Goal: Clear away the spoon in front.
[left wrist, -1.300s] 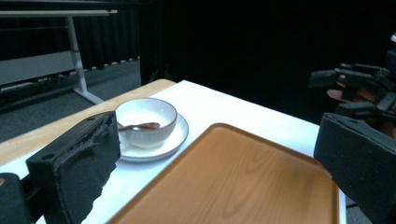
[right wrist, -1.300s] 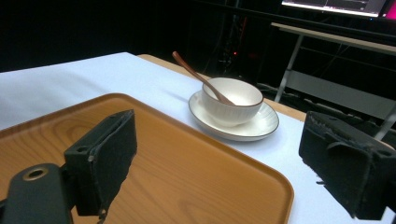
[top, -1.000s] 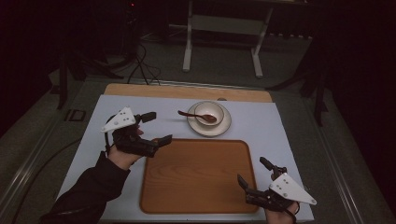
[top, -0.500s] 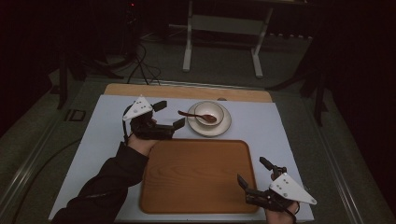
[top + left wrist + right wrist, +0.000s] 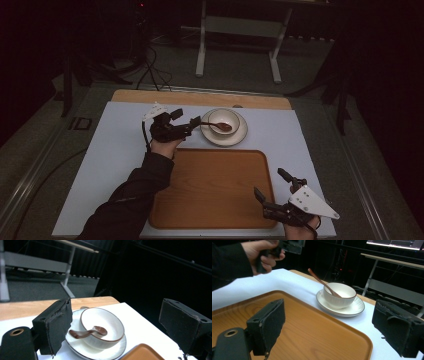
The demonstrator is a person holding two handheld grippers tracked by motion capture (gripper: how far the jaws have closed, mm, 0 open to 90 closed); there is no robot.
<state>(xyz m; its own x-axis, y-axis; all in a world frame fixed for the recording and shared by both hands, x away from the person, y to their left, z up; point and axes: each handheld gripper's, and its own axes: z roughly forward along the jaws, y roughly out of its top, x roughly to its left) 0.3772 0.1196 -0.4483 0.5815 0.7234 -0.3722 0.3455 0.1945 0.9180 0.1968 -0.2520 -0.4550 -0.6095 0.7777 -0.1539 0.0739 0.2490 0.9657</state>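
High view: left gripper (image 5: 196, 125) jaws apart beside spoon (image 5: 218, 125) handle; right gripper (image 5: 274, 190) jaws apart; no legible writing.

A small white ceramic bowl (image 5: 224, 120) with a thin dark rim sits upright, centred on a round white saucer (image 5: 235, 137) of matching dark-edged finish. A brown wooden spoon (image 5: 216, 125) rests in the bowl, its head down on the inner base and its handle leaning over the rim toward the left. The saucer lies flat on the white surface (image 5: 110, 160), just beyond the far edge of a rectangular wooden tray (image 5: 215, 190) with rounded corners.
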